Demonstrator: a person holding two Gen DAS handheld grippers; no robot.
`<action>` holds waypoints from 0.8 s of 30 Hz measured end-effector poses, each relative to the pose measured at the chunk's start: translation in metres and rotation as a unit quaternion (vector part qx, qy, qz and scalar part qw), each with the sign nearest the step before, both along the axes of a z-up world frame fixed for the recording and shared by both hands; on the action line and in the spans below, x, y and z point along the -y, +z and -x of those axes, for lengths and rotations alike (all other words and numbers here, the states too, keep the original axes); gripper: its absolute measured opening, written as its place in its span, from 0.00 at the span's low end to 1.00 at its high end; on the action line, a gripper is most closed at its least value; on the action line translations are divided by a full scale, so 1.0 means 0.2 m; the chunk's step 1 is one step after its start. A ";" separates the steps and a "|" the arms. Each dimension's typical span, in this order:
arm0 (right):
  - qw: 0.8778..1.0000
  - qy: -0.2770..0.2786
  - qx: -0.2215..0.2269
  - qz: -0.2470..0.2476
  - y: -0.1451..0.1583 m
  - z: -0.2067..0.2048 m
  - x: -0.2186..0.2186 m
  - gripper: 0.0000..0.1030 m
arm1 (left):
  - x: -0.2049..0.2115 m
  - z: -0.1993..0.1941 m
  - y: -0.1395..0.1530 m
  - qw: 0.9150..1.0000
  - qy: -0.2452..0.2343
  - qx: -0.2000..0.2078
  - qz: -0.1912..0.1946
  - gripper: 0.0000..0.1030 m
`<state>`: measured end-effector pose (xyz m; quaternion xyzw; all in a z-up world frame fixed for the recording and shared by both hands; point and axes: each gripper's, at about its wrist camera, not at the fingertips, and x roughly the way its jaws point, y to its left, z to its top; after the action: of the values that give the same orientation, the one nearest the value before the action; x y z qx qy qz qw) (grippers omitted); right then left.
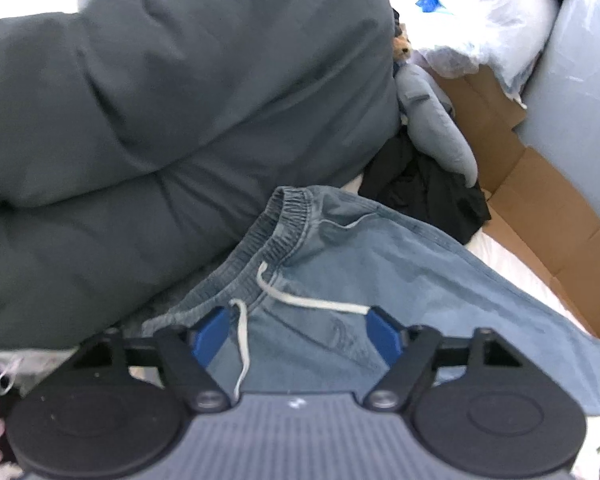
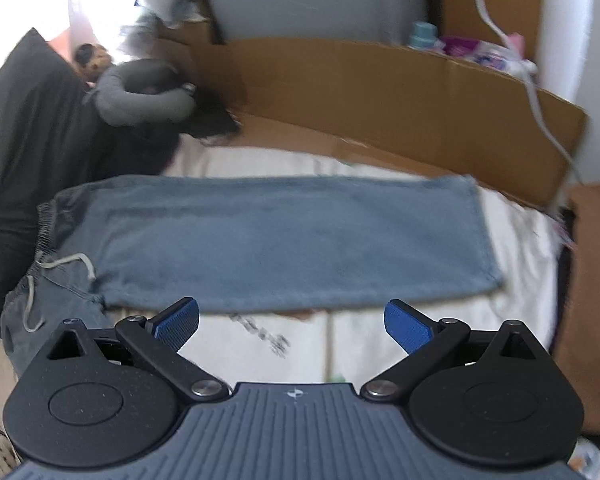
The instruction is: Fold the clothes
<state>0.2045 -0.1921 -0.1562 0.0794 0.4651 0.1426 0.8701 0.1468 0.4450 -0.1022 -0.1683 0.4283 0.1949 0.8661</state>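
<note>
Jeans (image 2: 284,240) flat on bed, waistband (image 1: 268,240) sharp only from left, both jaws apart, seemingly empty.

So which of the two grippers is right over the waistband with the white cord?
The left gripper: its open fingers sit over the jeans' cord. The right gripper hovers beside the legs.

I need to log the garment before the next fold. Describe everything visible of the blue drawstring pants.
The blue drawstring pants look like washed light-blue denim, with a gathered elastic waistband and a white drawstring lying loose over the front. They lie flat on the white bed sheet, legs apparently stacked into one long band, waistband against a dark grey pillow. The left gripper and the right gripper are both open, holding nothing.
</note>
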 end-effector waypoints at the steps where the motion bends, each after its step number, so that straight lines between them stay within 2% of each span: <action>1: 1.000 0.005 0.003 -0.007 -0.02 -0.02 -0.02 0.99 | 0.00 -0.05 -0.05 1.000 -0.002 0.000 -0.003 0.61; 5: 0.999 0.025 0.013 -0.033 -0.11 -0.10 -0.12 0.99 | -0.04 -0.20 -0.22 1.000 0.000 0.006 -0.011 0.53; 9: 0.999 0.035 0.017 -0.022 -0.22 -0.19 -0.17 0.99 | -0.09 -0.34 -0.38 0.999 -0.005 0.023 -0.025 0.44; 14: 0.999 0.046 0.020 -0.002 -0.37 -0.32 -0.22 0.99 | -0.15 -0.51 -0.57 0.998 -0.040 0.024 -0.039 0.14; 19: 0.998 0.054 0.023 0.018 -0.51 -0.44 -0.26 0.99 | -0.19 -0.65 -0.70 0.997 -0.053 0.030 -0.045 0.12; 24: 0.999 0.031 0.021 0.032 -0.61 -0.52 -0.29 0.99 | -0.21 -0.78 -0.83 0.996 -0.071 0.025 -0.054 0.12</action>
<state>0.3085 -0.1345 -0.2775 0.0341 0.4537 0.1562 0.8767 0.3036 0.4862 -0.2677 -0.0950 0.4066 0.1517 0.8959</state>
